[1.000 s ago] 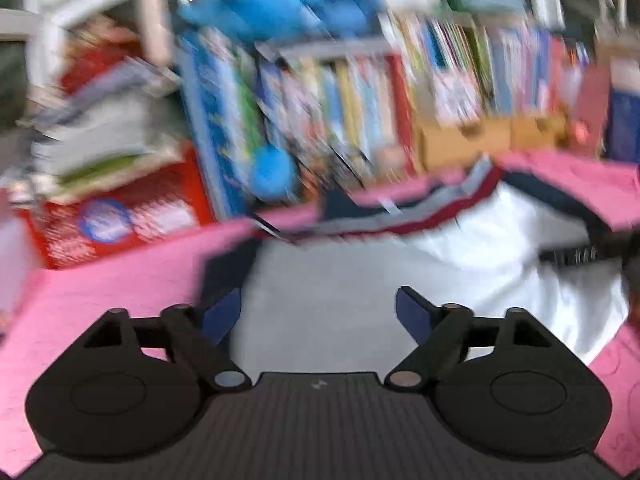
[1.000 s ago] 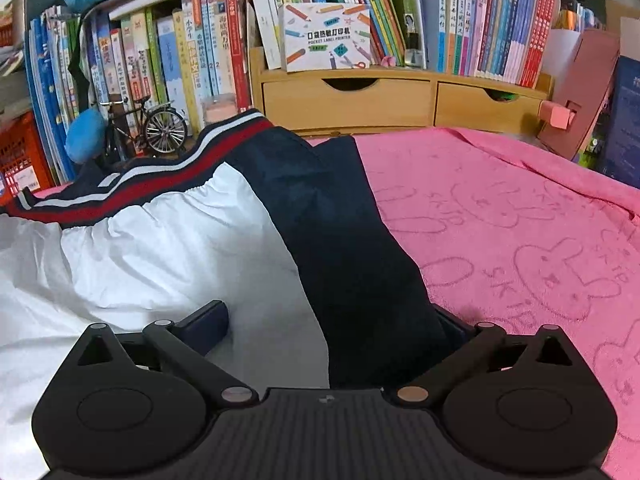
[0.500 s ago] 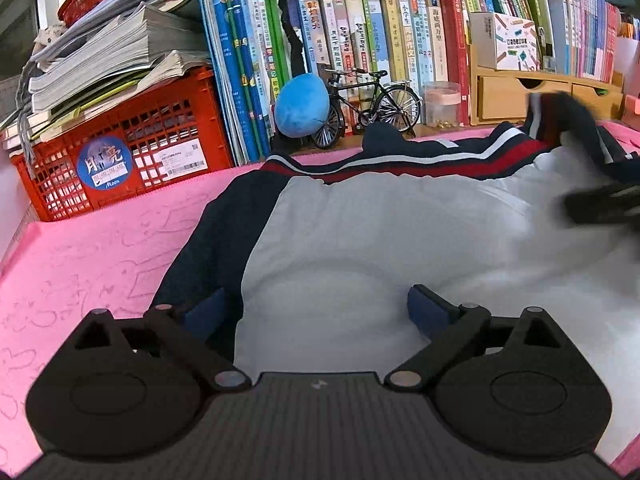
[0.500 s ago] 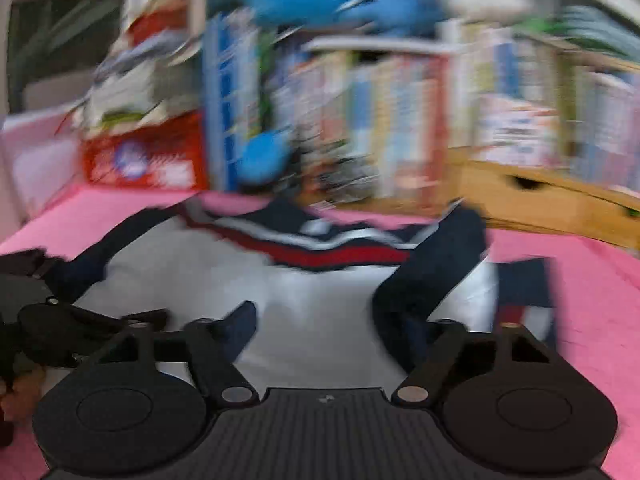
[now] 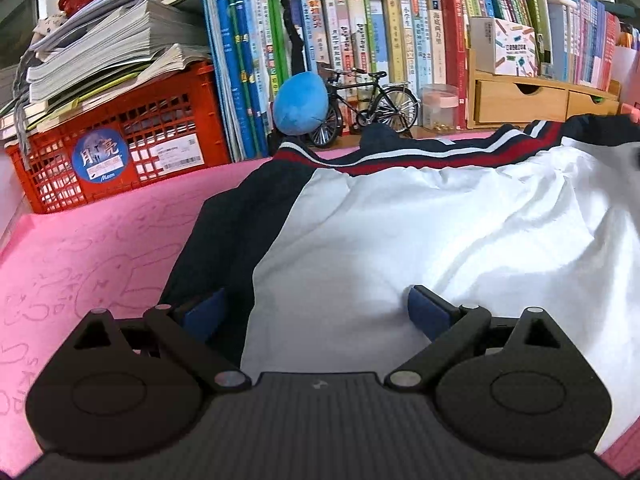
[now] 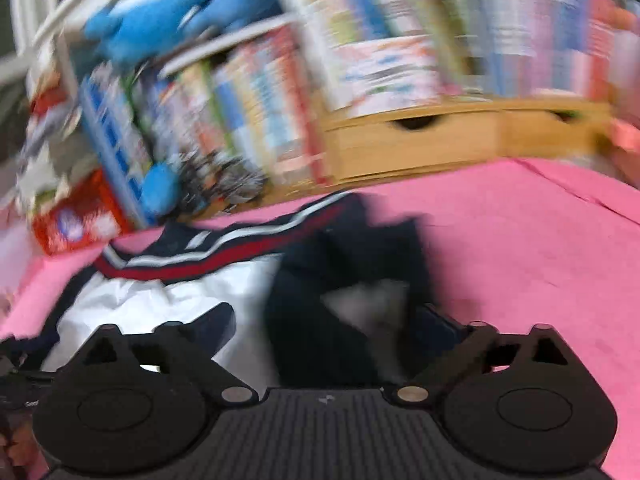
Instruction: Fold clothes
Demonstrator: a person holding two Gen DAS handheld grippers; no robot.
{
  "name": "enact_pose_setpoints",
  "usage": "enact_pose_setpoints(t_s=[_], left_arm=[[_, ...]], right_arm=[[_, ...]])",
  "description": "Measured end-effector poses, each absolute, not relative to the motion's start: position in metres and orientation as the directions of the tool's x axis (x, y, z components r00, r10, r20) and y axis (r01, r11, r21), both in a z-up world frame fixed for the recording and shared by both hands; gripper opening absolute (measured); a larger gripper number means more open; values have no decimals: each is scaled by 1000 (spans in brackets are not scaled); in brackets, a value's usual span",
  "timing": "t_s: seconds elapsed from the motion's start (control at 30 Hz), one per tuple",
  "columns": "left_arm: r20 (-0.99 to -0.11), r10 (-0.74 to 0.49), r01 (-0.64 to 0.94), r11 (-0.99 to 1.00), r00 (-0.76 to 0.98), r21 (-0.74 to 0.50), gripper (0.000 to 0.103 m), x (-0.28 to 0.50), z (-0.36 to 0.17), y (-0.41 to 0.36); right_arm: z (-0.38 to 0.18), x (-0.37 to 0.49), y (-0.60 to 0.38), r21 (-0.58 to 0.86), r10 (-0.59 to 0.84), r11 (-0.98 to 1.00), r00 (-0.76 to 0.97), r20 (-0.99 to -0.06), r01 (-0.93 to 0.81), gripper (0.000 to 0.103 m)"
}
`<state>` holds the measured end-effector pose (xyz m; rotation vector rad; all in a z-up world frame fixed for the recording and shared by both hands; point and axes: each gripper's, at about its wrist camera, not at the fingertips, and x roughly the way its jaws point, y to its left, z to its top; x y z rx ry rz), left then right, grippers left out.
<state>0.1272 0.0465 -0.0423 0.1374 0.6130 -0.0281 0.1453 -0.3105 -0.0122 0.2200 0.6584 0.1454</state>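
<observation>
The shirt [image 5: 420, 232] lies spread on a pink cloth [image 5: 100, 240] that covers the counter, its white body facing up, a navy sleeve along its left side and a red, white and navy striped band across the far edge, near the books [image 5: 360, 40] and a red crate [image 5: 120, 140]. The left gripper [image 5: 316, 312] hovers low over the near hem with its fingers [image 5: 430, 312] wide, one over the navy sleeve and one over the white panel; nothing is pinched between them. The right view is badly blurred, but the right gripper [image 6: 328, 332] shows its fingers spread as well; its jaws have just been opening, with the navy right sleeve [image 6: 344, 280] lying bunched on the white body between them, not gripped as far as the blur allows. The fabric looks thin and soft, creased in shallow ripples, so I judge it light and limp: it will drape and sag from any single hold and will slide easily on the cloth beneath. It should handle best taken at an edge or seam, where the layers are thicker, such as the left sleeve's outer edge or the hem corner below the left gripper. A grip in the middle of the white panel would likely only gather a loose pucker and drag the rest askew.
</observation>
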Motion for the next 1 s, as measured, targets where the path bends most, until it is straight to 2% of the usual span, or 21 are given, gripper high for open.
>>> enact_pose_setpoints(t_s=[0.03, 0.1, 0.2, 0.23, 0.3, 0.33, 0.43, 0.53, 0.6, 0.7, 0.77, 0.83, 0.87, 0.93, 1.0], left_arm=[[-575, 17, 64, 991, 818, 121, 100, 127, -42, 46], [-575, 24, 57, 991, 818, 122, 100, 127, -42, 47], [-579, 23, 49, 993, 815, 108, 101, 127, -42, 50], [-579, 22, 48, 993, 815, 105, 101, 127, -42, 50], [-580, 25, 46, 993, 815, 107, 102, 128, -42, 50], [-580, 26, 46, 993, 814, 109, 102, 128, -42, 50], [-581, 25, 46, 993, 813, 106, 102, 128, -42, 51], [-582, 25, 45, 993, 813, 105, 102, 128, -42, 52], [-583, 20, 46, 994, 812, 98, 102, 128, -42, 53], [-585, 19, 45, 995, 811, 94, 103, 128, -42, 55], [-587, 22, 45, 994, 810, 99, 103, 128, -42, 54], [-587, 24, 44, 994, 809, 102, 103, 129, -42, 54], [-587, 26, 44, 994, 809, 104, 103, 129, -43, 54], [-588, 29, 44, 993, 809, 110, 103, 129, -43, 53], [-587, 31, 44, 993, 809, 113, 103, 128, -43, 52]], right_arm=[[-9, 136, -319, 194, 116, 981, 787, -606, 5, 99], [-8, 123, -322, -56, -154, 986, 739, -656, 156, 101], [-16, 107, -306, -407, -463, 876, 682, -566, 257, 100], [-18, 99, -303, -448, -483, 858, 693, -535, 252, 100], [-13, 81, -296, -428, -439, 875, 748, -498, 229, 100], [-8, 71, -293, -372, -376, 906, 787, -489, 202, 100], [9, 46, -278, -150, -98, 988, 886, -453, 32, 100], [3, 46, -253, -2, 192, 975, 843, -503, -224, 98], [-13, 51, -240, -31, 184, 969, 802, -568, -245, 98], [-41, 54, -258, -77, 66, 985, 744, -665, -157, 98], [-46, 50, -293, -15, -6, 1000, 718, -696, -6, 100], [-38, 45, -324, 39, -76, 988, 689, -721, 149, 97], [-31, 43, -332, 48, -103, 979, 683, -723, 198, 97], [-7, 39, -320, 32, -107, 984, 729, -676, 174, 96], [16, 41, -299, 55, -34, 995, 788, -614, 86, 96]])
